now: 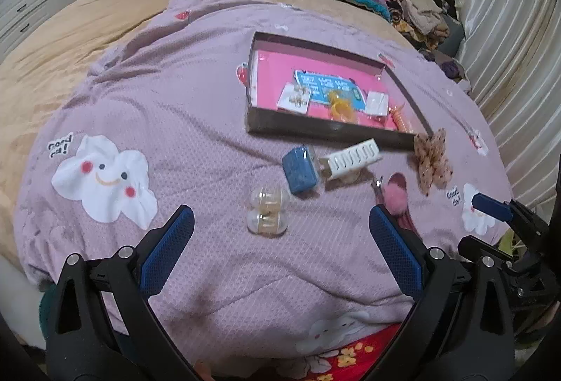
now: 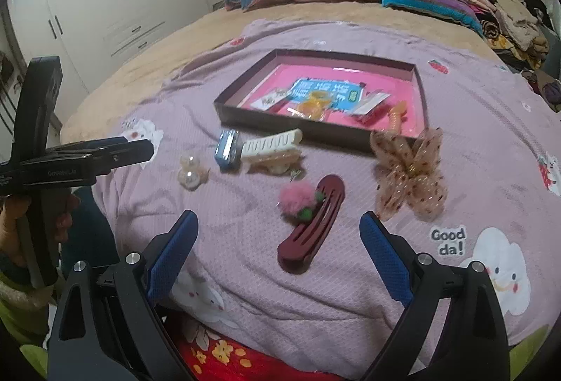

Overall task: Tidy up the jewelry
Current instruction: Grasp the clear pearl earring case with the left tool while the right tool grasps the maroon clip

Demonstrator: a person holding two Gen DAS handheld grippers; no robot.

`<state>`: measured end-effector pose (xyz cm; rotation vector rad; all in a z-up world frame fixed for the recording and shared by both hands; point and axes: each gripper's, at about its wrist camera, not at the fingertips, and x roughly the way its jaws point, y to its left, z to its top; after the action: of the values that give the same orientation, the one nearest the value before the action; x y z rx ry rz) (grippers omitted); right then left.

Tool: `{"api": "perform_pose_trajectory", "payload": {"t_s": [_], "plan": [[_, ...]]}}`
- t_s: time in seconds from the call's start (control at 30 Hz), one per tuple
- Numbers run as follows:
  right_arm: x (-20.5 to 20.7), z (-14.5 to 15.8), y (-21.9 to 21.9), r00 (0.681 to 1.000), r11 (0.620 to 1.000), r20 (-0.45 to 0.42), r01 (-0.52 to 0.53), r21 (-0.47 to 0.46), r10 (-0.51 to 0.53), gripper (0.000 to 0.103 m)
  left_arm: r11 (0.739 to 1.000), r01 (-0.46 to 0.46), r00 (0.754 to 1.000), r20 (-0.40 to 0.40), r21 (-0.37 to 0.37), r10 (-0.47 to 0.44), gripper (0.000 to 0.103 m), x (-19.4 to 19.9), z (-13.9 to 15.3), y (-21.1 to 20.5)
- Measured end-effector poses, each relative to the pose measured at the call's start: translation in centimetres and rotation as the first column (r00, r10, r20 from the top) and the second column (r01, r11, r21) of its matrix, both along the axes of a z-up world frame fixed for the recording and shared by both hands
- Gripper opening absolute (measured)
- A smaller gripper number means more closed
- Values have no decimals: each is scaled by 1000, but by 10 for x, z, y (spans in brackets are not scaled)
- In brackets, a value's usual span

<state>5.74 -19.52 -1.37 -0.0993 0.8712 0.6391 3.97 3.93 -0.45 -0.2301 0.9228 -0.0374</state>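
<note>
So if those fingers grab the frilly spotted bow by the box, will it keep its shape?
Probably not. The bow looks like thin see-through mesh, so it would likely crumple and spring back. It seems very light, so a push might just drag it across the quilt. No round parts show, so rolling seems unlikely.
</note>
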Motion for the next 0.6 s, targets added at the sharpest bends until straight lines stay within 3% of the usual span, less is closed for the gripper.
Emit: {"api": "perform_pose_trajectory", "payload": {"t_s": [0.6], "plan": [[11,-42,10,997,998,-66,26,-53,-30,93,998,12,997,-79,61,-7,93,13,-43,-5]]}}
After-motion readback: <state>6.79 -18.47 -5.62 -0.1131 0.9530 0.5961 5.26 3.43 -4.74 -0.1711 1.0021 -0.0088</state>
